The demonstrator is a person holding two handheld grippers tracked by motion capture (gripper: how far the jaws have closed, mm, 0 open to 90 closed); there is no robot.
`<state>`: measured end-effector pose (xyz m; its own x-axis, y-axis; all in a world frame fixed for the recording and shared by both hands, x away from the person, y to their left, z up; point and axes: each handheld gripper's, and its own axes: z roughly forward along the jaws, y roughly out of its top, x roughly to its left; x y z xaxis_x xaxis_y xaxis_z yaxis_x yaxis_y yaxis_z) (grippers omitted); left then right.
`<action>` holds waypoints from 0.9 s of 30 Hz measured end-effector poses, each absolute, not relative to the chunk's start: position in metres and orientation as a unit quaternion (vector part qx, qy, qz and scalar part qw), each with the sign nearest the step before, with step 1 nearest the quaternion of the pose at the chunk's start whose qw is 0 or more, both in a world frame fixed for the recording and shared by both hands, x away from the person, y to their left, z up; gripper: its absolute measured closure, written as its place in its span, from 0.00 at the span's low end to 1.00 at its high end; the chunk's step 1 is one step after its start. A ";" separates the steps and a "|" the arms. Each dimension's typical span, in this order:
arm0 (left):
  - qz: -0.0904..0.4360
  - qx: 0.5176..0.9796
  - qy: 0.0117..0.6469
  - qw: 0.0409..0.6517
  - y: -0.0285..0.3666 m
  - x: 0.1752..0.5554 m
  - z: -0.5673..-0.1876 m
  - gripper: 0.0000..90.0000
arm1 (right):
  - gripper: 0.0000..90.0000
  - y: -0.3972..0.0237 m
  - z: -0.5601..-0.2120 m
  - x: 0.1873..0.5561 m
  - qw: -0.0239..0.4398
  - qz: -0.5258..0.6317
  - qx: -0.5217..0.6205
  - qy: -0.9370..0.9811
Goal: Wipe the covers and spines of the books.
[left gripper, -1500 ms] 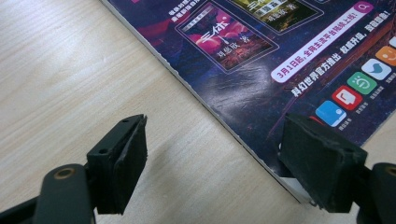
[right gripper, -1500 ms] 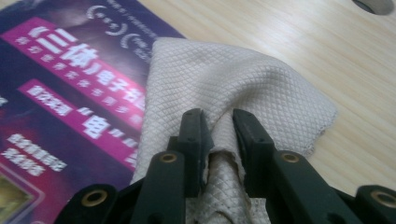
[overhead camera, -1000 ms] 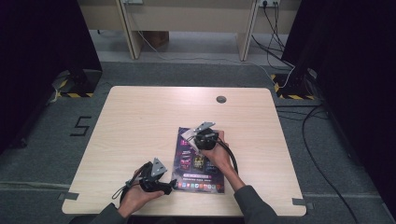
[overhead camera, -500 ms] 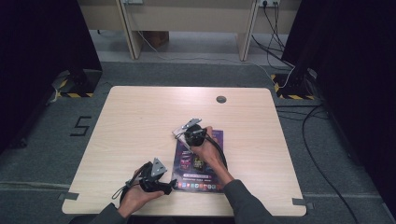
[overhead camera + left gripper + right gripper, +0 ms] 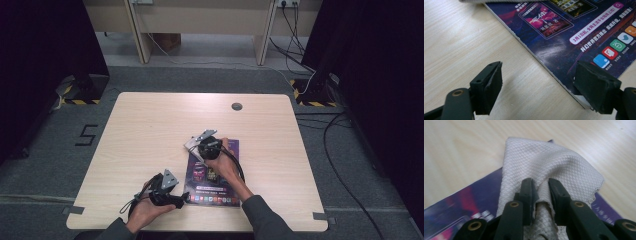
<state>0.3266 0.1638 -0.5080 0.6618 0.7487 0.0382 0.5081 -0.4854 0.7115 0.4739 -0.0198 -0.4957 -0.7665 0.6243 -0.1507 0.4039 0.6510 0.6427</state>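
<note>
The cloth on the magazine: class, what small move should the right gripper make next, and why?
Probably draw the cloth a little further across the magazine cover in a wiping stroke. The right gripper is shut on a fold of it, the rest lies spread over the cover's far corner, and the left gripper, open, has one jaw on the near corner, seemingly steadying it.

Pale waffle-textured cloth [image 5: 544,167], bunched, on purple magazine [image 5: 215,175]'s far edge

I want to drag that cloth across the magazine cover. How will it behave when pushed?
The cloth is probably floppy: it bunches into a fold where the right gripper pinches it. It looks thin and light, so it should drag rather than push. Its woven texture may grip the glossy magazine slightly.
</note>
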 end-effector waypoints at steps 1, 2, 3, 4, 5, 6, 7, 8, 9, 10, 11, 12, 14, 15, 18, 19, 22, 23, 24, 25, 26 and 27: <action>0.175 0.844 0.372 0.344 0.164 0.327 -0.508 0.24 | 0.83 -0.019 -0.496 0.469 0.178 0.304 0.284 0.892; 0.176 0.843 0.372 0.346 0.164 0.327 -0.508 0.24 | 0.83 -0.019 -0.496 0.464 0.177 0.303 0.276 0.895; 0.176 0.843 0.372 0.346 0.164 0.326 -0.508 0.24 | 0.83 -0.020 -0.496 0.459 0.173 0.307 0.272 0.895; 0.175 0.844 0.372 0.345 0.164 0.327 -0.508 0.24 | 0.83 -0.021 -0.496 0.455 0.170 0.310 0.266 0.897; 0.173 0.844 0.372 0.344 0.164 0.327 -0.508 0.24 | 0.83 -0.022 -0.497 0.451 0.169 0.313 0.265 0.896; 0.171 0.842 0.374 0.348 0.164 0.328 -0.508 0.24 | 0.83 -0.024 -0.497 0.448 0.168 0.317 0.263 0.896; 0.170 0.842 0.376 0.348 0.164 0.328 -0.508 0.24 | 0.83 -0.026 -0.499 0.445 0.167 0.324 0.265 0.893; 0.172 0.843 0.375 0.345 0.164 0.327 -0.508 0.24 | 0.83 -0.027 -0.499 0.443 0.167 0.327 0.264 0.892; 0.176 0.846 0.368 0.343 0.163 0.327 -0.507 0.24 | 0.83 -0.028 -0.499 0.442 0.167 0.327 0.261 0.893; 0.180 0.847 0.361 0.347 0.162 0.326 -0.505 0.25 | 0.83 -0.029 -0.498 0.441 0.164 0.324 0.263 0.894; 0.181 0.846 0.358 0.353 0.162 0.326 -0.504 0.28 | 0.83 -0.029 -0.498 0.439 0.163 0.323 0.266 0.894; 0.180 0.843 0.360 0.358 0.162 0.326 -0.503 0.28 | 0.83 -0.030 -0.498 0.438 0.165 0.323 0.261 0.895; 0.179 0.839 0.365 0.361 0.165 0.327 -0.501 0.28 | 0.83 -0.030 -0.497 0.434 0.161 0.319 0.258 0.897; 0.176 0.837 0.368 0.364 0.167 0.328 -0.501 0.28 | 0.83 -0.030 -0.497 0.432 0.160 0.321 0.255 0.898; 0.177 0.825 0.389 0.370 0.177 0.332 -0.499 0.27 | 0.83 -0.029 -0.497 0.426 0.158 0.318 0.252 0.900; 0.182 0.819 0.395 0.373 0.181 0.334 -0.497 0.27 | 0.83 -0.029 -0.497 0.423 0.153 0.320 0.252 0.900; 0.198 0.805 0.413 0.377 0.192 0.338 -0.494 0.27 | 0.83 -0.029 -0.497 0.415 0.147 0.323 0.251 0.901; 0.201 0.801 0.420 0.376 0.195 0.340 -0.494 0.27 | 0.83 -0.030 -0.497 0.411 0.144 0.324 0.249 0.901; 0.203 0.797 0.426 0.377 0.198 0.340 -0.494 0.27 | 0.83 -0.031 -0.498 0.408 0.143 0.327 0.245 0.901; 0.204 0.795 0.430 0.377 0.200 0.341 -0.494 0.27 | 0.83 -0.031 -0.498 0.403 0.139 0.328 0.244 0.902; 0.205 0.792 0.433 0.378 0.201 0.341 -0.494 0.27 | 0.83 -0.031 -0.498 0.399 0.140 0.330 0.242 0.902; 0.206 0.789 0.437 0.379 0.201 0.341 -0.493 0.27 | 0.83 -0.031 -0.498 0.394 0.142 0.330 0.238 0.902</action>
<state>0.3415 0.2014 -0.4933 0.5336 0.8457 -0.0047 0.5328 -0.3319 0.7785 0.3944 -0.0312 -0.4982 -0.8457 0.5242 -0.0995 0.3360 0.6680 0.6640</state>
